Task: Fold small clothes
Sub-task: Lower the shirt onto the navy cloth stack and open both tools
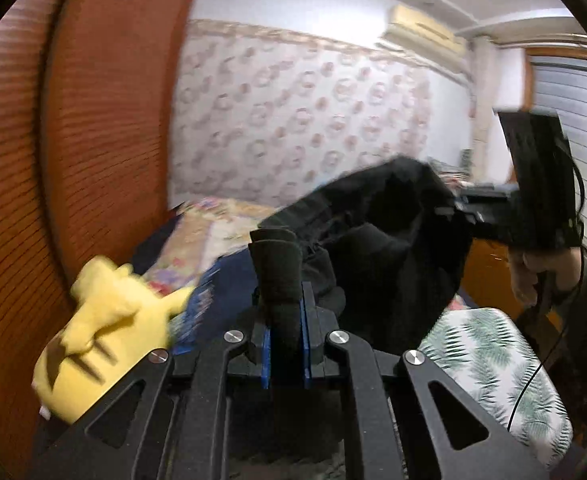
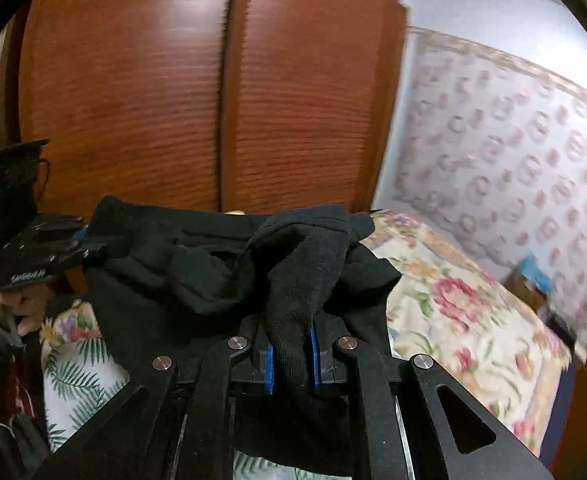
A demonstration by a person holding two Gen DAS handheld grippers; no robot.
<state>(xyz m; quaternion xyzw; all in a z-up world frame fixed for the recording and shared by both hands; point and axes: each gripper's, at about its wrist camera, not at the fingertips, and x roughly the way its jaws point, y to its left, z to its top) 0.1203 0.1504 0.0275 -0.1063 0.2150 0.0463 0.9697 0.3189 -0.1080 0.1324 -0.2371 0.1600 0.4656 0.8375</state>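
Both grippers pinched one black garment, which hung in the air between them above the fern-print pad: the left gripper held one bunched edge, the right gripper another. Pulling the corners level and taut before lowering would probably fold it cleanest. Only the left view showed a yellow plush toy; only the right showed the floral bedspread broadly.

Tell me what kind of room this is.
Most likely a bedroom: a bed with a floral bedspread, a tall wooden wardrobe, patterned wallpaper and a yellow plush toy.
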